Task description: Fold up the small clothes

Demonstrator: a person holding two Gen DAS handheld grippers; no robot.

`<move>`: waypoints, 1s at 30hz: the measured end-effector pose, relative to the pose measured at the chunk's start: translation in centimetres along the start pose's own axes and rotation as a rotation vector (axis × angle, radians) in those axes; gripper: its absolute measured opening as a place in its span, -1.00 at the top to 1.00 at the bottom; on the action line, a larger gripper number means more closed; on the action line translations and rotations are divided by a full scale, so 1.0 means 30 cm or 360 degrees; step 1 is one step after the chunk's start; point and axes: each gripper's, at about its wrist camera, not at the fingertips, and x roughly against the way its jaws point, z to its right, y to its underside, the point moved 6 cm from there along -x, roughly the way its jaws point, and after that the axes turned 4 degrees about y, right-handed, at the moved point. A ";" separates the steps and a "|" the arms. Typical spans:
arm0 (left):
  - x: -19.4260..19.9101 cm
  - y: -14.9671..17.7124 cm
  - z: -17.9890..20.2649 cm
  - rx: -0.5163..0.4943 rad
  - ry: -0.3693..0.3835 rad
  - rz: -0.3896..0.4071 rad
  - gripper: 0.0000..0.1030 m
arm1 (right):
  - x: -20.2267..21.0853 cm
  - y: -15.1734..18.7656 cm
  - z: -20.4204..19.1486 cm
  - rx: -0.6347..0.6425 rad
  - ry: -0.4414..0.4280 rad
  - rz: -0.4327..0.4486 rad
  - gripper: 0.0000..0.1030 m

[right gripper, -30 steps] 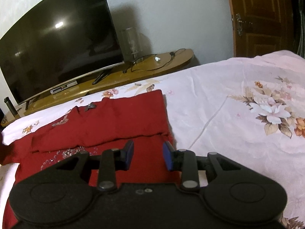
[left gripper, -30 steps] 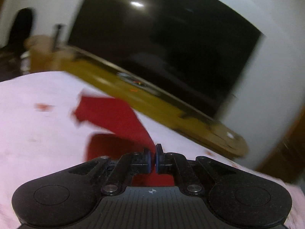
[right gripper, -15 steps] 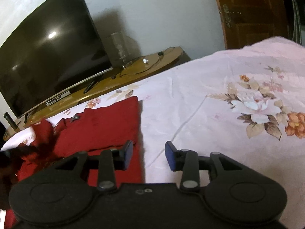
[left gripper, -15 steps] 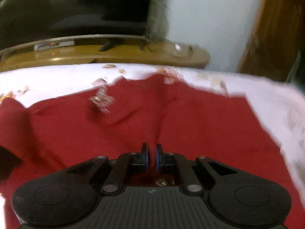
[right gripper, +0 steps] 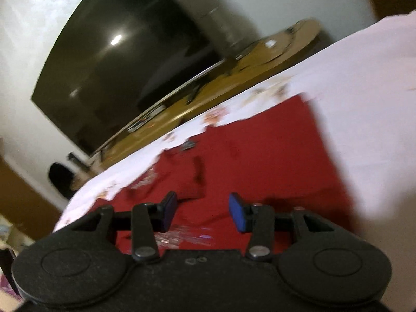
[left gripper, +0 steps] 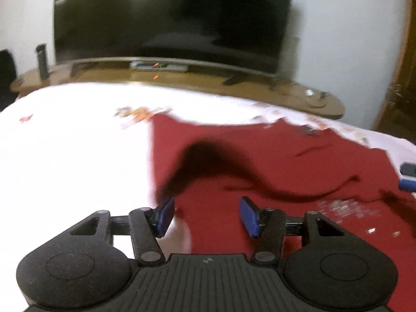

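A red garment with shiny sequin trim lies spread on the white floral bedsheet. My left gripper hovers over the garment's near left edge. Its jaws are opening, and the blue pads stand apart with only cloth lying beneath them, not pinched. The view is motion-blurred. In the right wrist view the same red garment fills the middle. My right gripper is open above its near part, with nothing between the pads. Blue fingertips of the right gripper peek in at the left view's right edge.
A large dark TV stands on a curved wooden stand beyond the bed's far edge. A brown door is at the right. Bare bedsheet extends to the right of the garment. A dark object sits at the stand's left end.
The left gripper, earlier shut on red cloth, swung across and has opened, and the cloth now lies flat. The right gripper rolled and moved left over the garment, opening slightly wider.
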 end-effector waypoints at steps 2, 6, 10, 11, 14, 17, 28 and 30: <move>-0.009 0.016 -0.048 0.0023 0.0008 -0.0026 -0.06 | -0.090 0.005 -0.048 -0.0036 -0.0047 -0.0065 0.17; -0.061 0.030 -0.087 0.0104 0.0075 -0.0077 -0.05 | -0.209 0.028 -0.077 -0.0192 -0.0083 -0.0169 0.20; -0.074 0.035 -0.108 0.0150 0.0119 -0.0073 -0.05 | -0.261 0.039 -0.054 -0.0402 -0.0105 -0.0199 0.25; -0.074 0.038 -0.112 0.0151 0.0127 -0.0073 -0.05 | -0.269 0.042 -0.050 -0.0439 -0.0107 -0.0203 0.30; -0.081 0.046 -0.115 0.0139 0.0137 -0.0062 -0.05 | -0.288 0.058 -0.039 -0.0507 -0.0120 -0.0219 0.46; -0.088 0.047 -0.106 0.0094 0.0130 -0.0051 -0.05 | -0.294 0.065 -0.032 -0.0538 -0.0121 -0.0214 0.60; -0.095 0.035 -0.085 -0.0002 0.0100 -0.0066 -0.05 | -0.084 -0.073 -0.100 0.0006 0.0049 0.0144 0.89; -0.096 0.034 -0.080 -0.0018 0.0089 -0.0068 -0.05 | -0.055 -0.096 -0.071 0.0037 0.0085 0.0159 0.89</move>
